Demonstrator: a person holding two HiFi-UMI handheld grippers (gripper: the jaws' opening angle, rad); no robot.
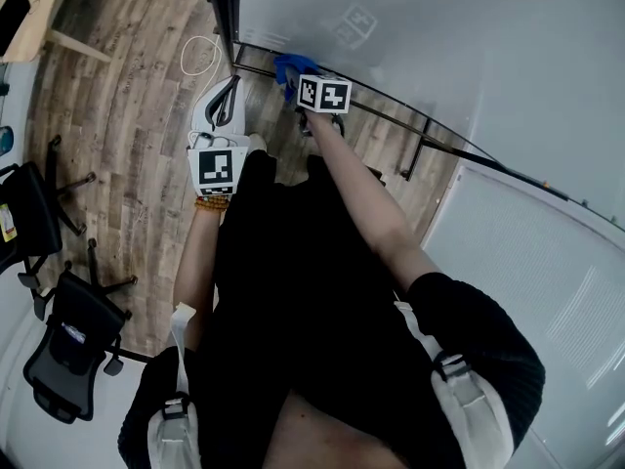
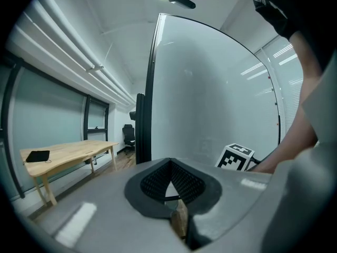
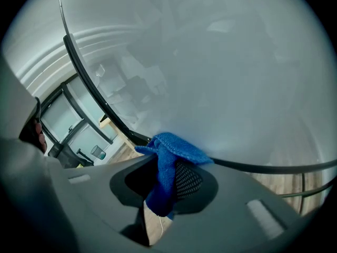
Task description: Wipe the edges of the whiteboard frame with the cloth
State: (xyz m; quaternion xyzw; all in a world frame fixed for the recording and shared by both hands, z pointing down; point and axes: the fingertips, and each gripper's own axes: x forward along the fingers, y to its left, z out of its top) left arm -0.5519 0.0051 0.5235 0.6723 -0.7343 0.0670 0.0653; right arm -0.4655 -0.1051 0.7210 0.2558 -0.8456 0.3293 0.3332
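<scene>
The right gripper (image 1: 300,79) is holding a blue cloth (image 1: 291,68) tight between its two jaws. The cloth (image 3: 171,153) is soft and fuzzy, like a small towel. It is bunching up into a fat fold at the top, and a thin tail of it is hanging down between the jaws of the right gripper (image 3: 168,179). The top of the cloth is pressing on the black frame (image 3: 253,166) that is running along the bottom edge of the whiteboard (image 3: 210,62). In the head view this spot is far from the person, near the left corner of the whiteboard (image 1: 420,37), where the bottom frame (image 1: 391,104) is meeting the side edge. The left gripper (image 1: 227,96) is hanging lower and to the left, over the wooden floor (image 1: 127,115), apart from the board. Its jaws are closing together at the tips and nothing is sitting between them (image 2: 171,173). In the left gripper view the black side frame (image 2: 149,88) is standing tall, and a wooden table (image 2: 68,152) is sitting far off on the left. Two black office chairs (image 1: 68,350) are standing on the floor to the left of the person.
</scene>
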